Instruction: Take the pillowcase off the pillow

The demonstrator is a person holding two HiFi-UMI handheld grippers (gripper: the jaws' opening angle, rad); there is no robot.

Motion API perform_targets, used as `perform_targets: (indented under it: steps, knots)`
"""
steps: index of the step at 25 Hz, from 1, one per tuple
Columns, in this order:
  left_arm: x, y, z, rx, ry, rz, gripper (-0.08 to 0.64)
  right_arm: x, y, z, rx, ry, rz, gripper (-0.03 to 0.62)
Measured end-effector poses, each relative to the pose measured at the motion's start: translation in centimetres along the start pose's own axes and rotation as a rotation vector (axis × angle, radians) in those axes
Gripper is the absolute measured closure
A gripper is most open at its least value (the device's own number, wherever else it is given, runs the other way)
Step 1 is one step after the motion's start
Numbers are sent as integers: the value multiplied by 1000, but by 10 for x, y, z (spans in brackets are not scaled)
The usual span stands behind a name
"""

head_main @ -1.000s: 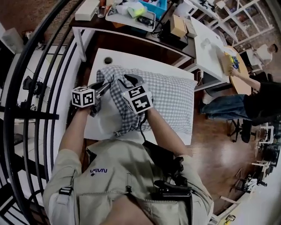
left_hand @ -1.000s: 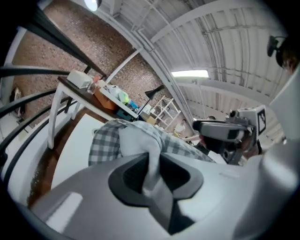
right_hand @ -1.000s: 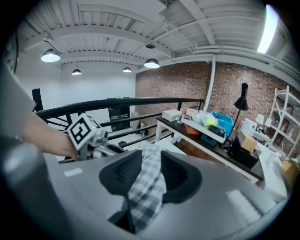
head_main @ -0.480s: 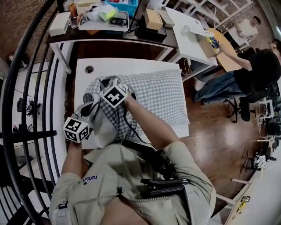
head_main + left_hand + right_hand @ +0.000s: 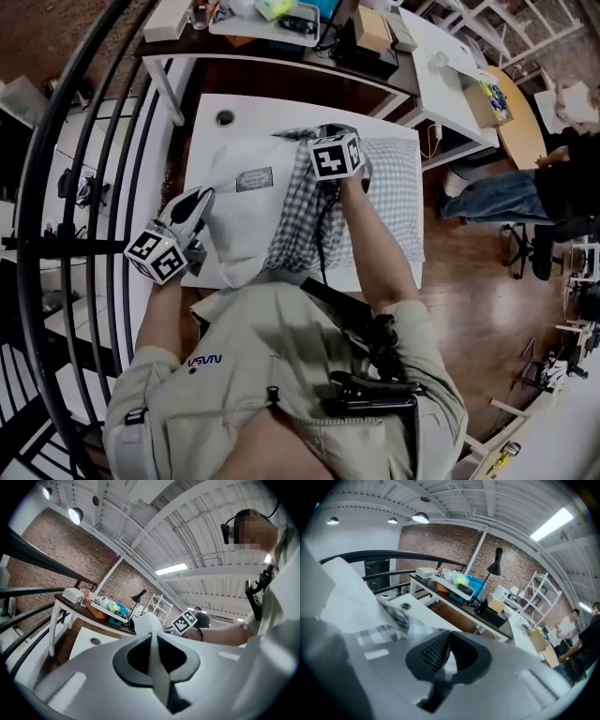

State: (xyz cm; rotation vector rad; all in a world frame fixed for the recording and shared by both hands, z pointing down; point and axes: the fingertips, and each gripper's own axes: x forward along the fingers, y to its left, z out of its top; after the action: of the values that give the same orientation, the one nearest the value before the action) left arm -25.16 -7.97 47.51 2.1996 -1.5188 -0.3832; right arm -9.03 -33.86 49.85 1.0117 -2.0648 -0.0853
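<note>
The white pillow [image 5: 234,202] lies bared at the left half of the white table [image 5: 281,105], and shows in the right gripper view too [image 5: 344,595]. The grey checked pillowcase [image 5: 305,211] is bunched back over its right half. My left gripper [image 5: 203,199] has just been closing and is shut on a white corner of the pillow [image 5: 151,620] at the near left. My right gripper [image 5: 330,141] sits near the table's far edge, shut on a fold of the checked pillowcase [image 5: 396,620].
A round cable hole [image 5: 224,118] marks the table's far left corner. Black railing bars [image 5: 84,187] run along the left. A cluttered desk [image 5: 281,28] stands beyond the table. Seated people [image 5: 525,187] are off to the right on the wooden floor.
The right gripper has swept from the pillow's left end to the far right, dragging the checked case back and baring the white pillow. The left gripper drew toward the near left.
</note>
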Motion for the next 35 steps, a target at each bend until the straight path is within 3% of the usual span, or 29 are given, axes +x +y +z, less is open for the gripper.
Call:
perform_targets:
  steps: [3,7,12,16,21,24,28,31,35]
  knots:
    - [20,32,-18,-29,50,63,534,3,8,-17,11,3,20,586]
    - [35,44,-41,64,176,118,510,-12,28,-18,57,-67,88,509]
    - [7,20,-45,99,203,143,367,-80,40,-29,201,-187,132,479]
    - [-17,13,-55,104,209,169,356,-134,63,-63,285,-218,175,477]
    - [-35,-15,-74,189,286,133,351,-175,111,-121,321,-159,233,477]
    - [-40,-44,-108,234,387,63,315,-187,137,-141,299,-114,254,477]
    - [-47,-75,-159,221,504,-8,286,-197,173,-161,288,-46,310,472]
    - [-48,-78,-192,258,587,-5,275,-197,203,-181,294,31,380,469]
    - [-39,-63,-205,335,636,50,379,-177,226,-198,212,121,403,465]
